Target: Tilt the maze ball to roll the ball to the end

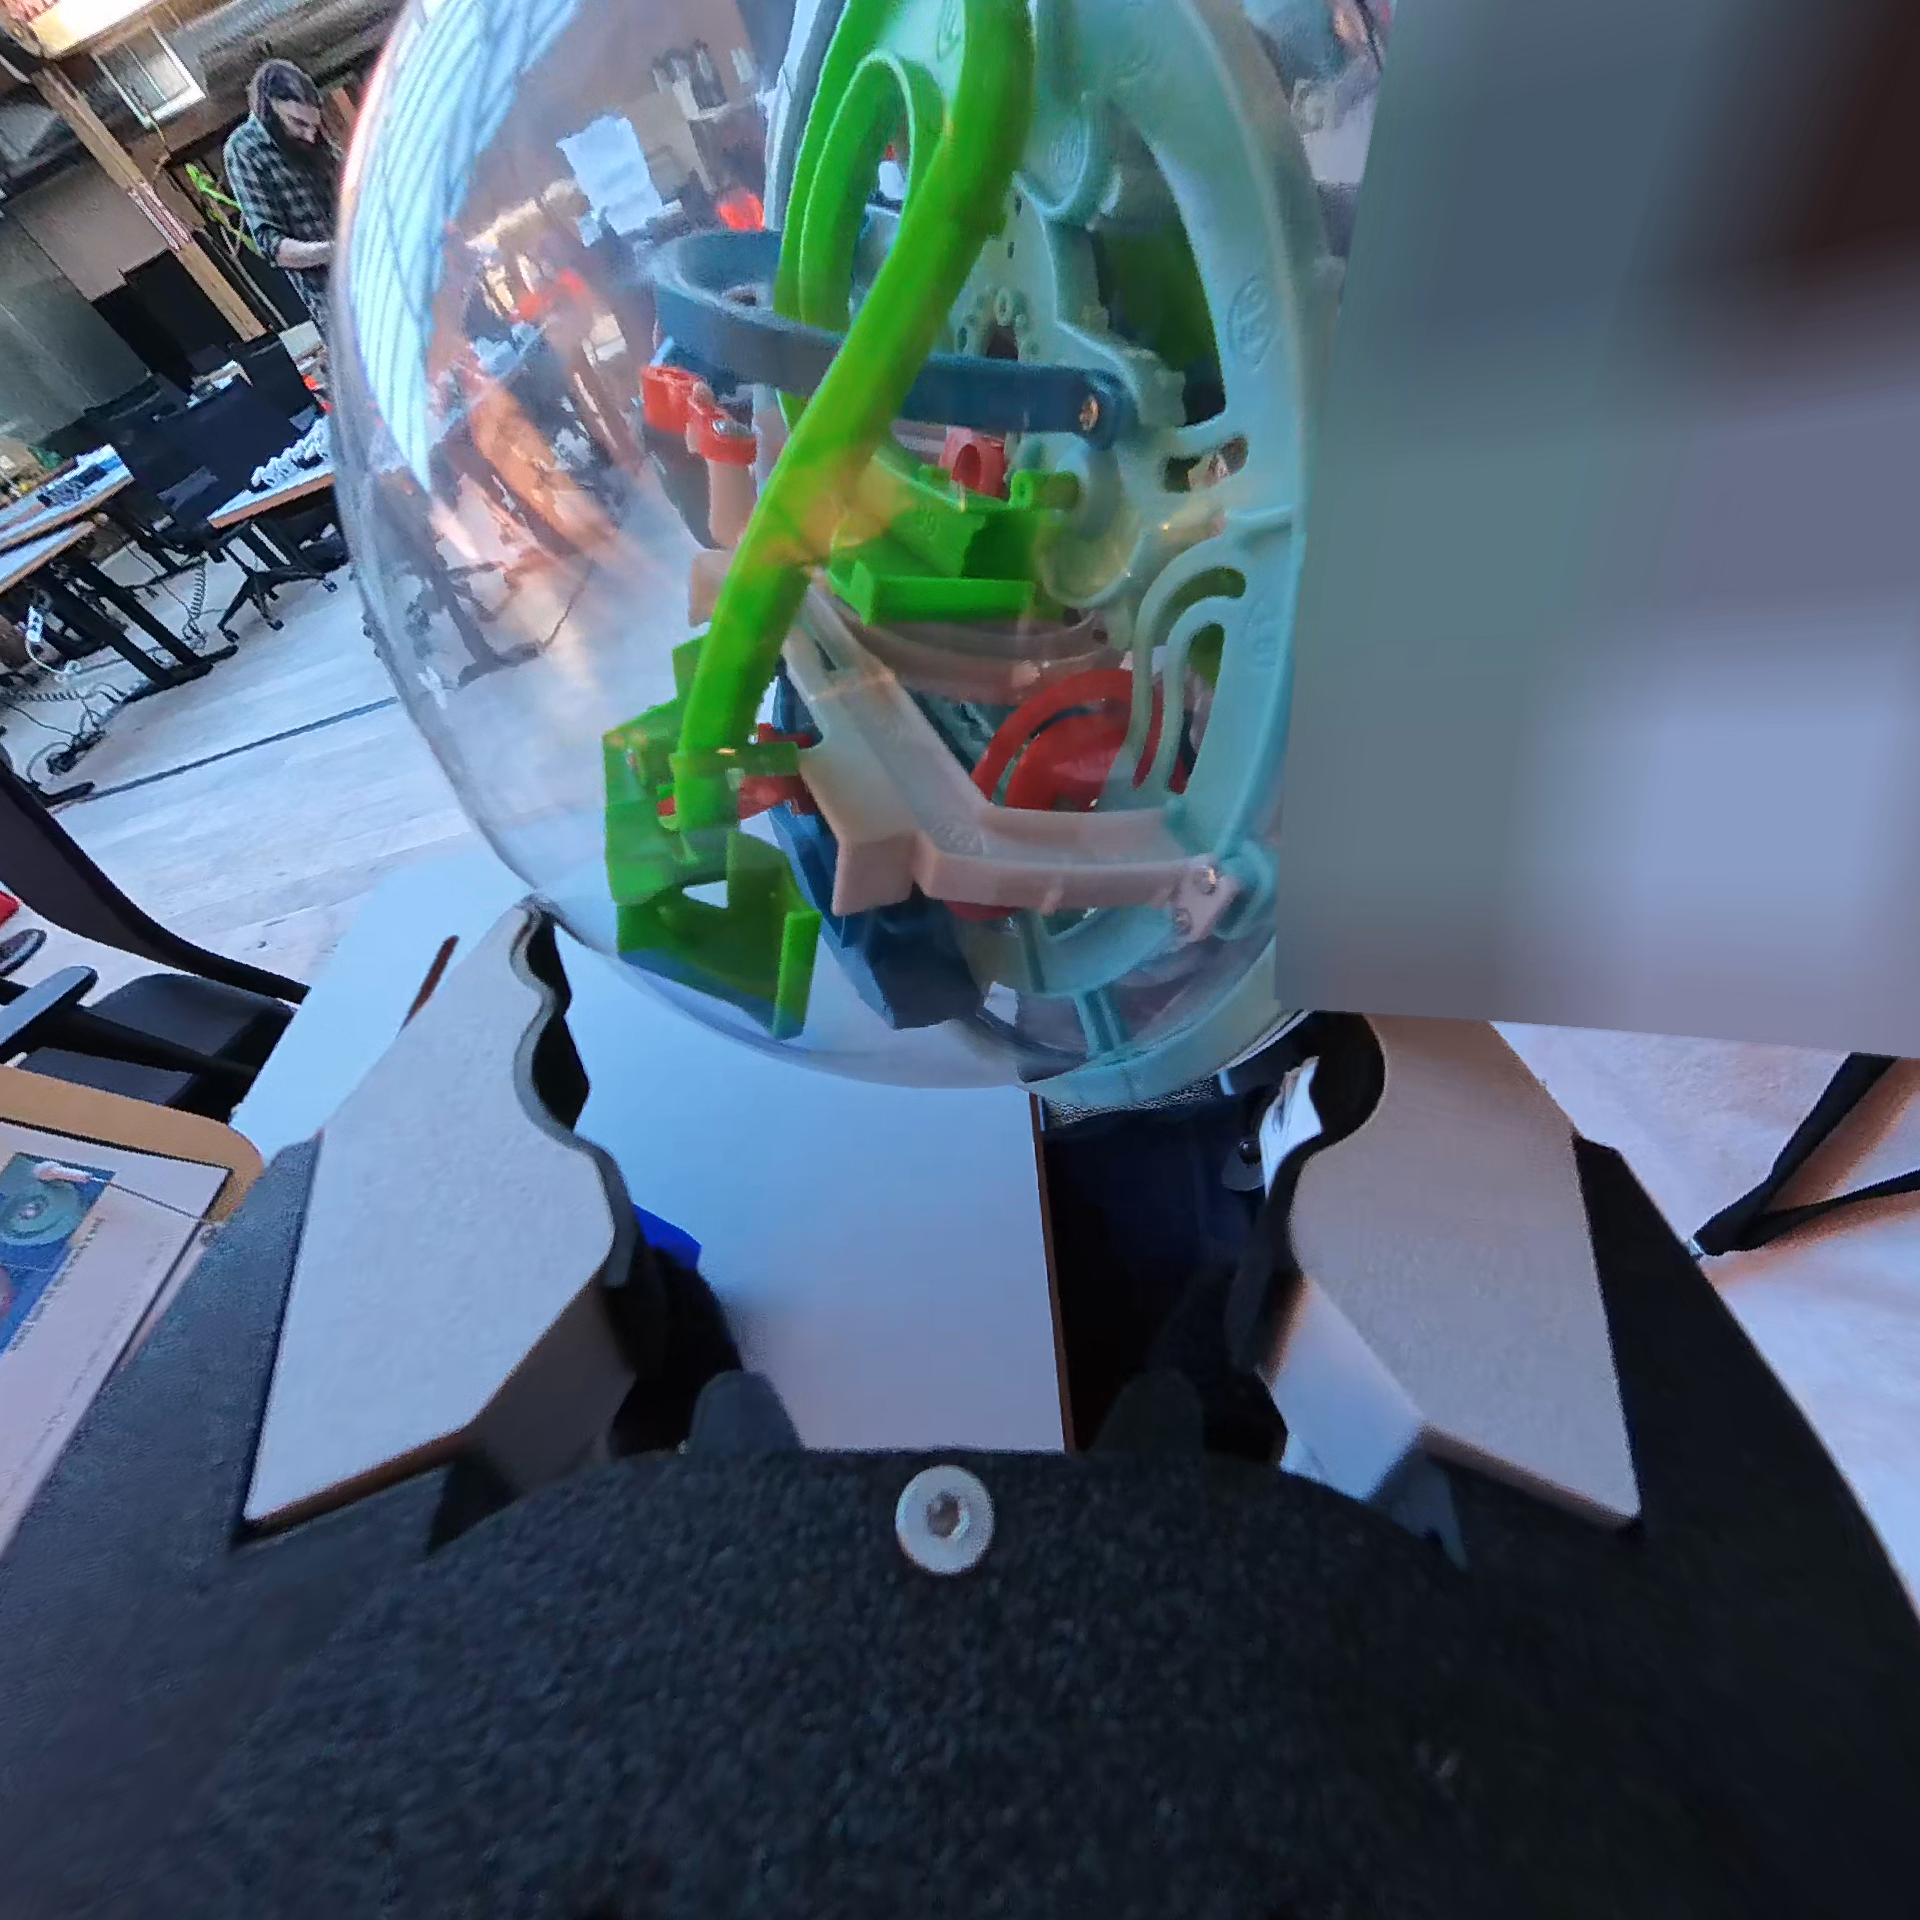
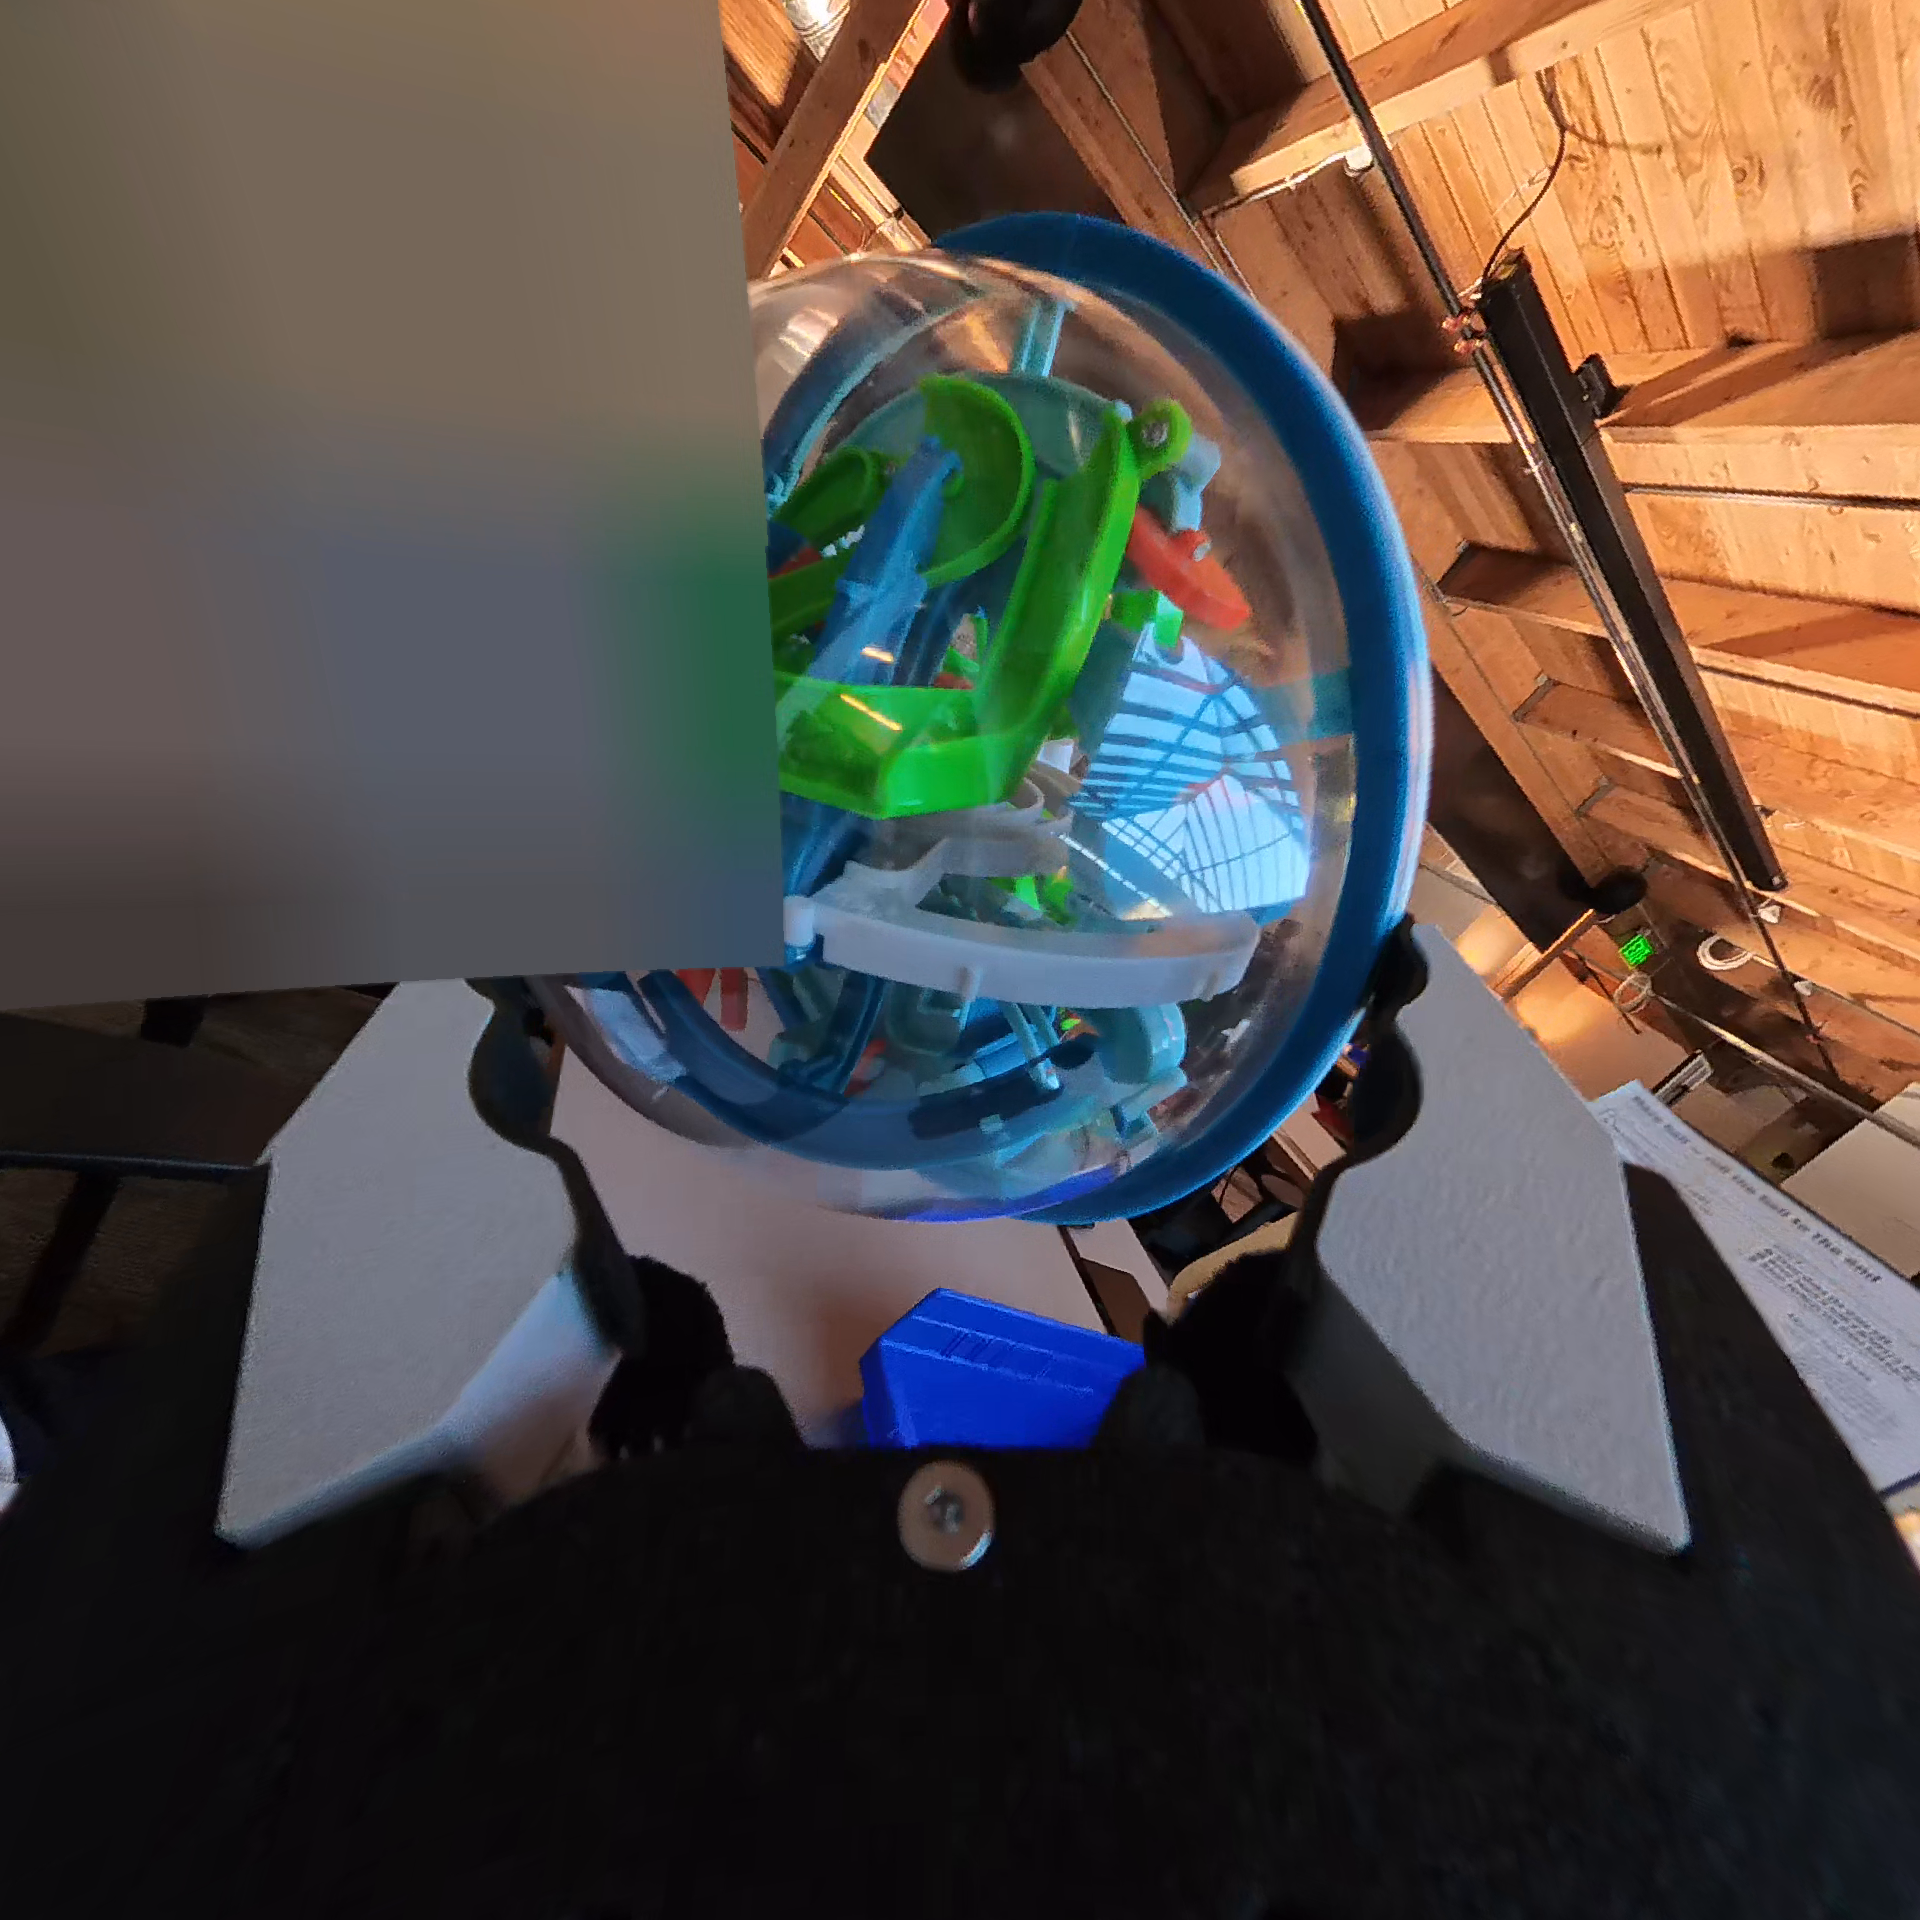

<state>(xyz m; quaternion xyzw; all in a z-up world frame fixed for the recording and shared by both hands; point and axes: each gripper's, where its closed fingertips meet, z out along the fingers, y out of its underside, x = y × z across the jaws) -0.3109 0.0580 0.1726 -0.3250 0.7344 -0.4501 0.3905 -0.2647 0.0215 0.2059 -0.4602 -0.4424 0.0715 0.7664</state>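
The maze ball [image 1: 582, 499] is a clear sphere with green, blue, red and beige tracks inside. It is held up off the white table [image 1: 831, 1247]. My left gripper [image 1: 925, 987] has its two white fingers spread wide, with the tips pressed against the sphere's lower sides. In the right wrist view the maze ball [image 2: 1049, 727] shows a blue ring around its middle. My right gripper [image 2: 945, 997] clamps it the same way, one tip on the ring. I cannot make out the small ball inside. A blurred patch hides part of the sphere in both views.
A blue block [image 2: 997, 1371] lies on the table under the sphere. Printed sheets lie at the table's edges [image 2: 1766, 1309] [image 1: 73, 1247]. A black chair [image 1: 135, 1018] stands to the left. Desks and a person [image 1: 281, 177] are far back. Wooden beams [image 2: 1662, 468] are overhead.
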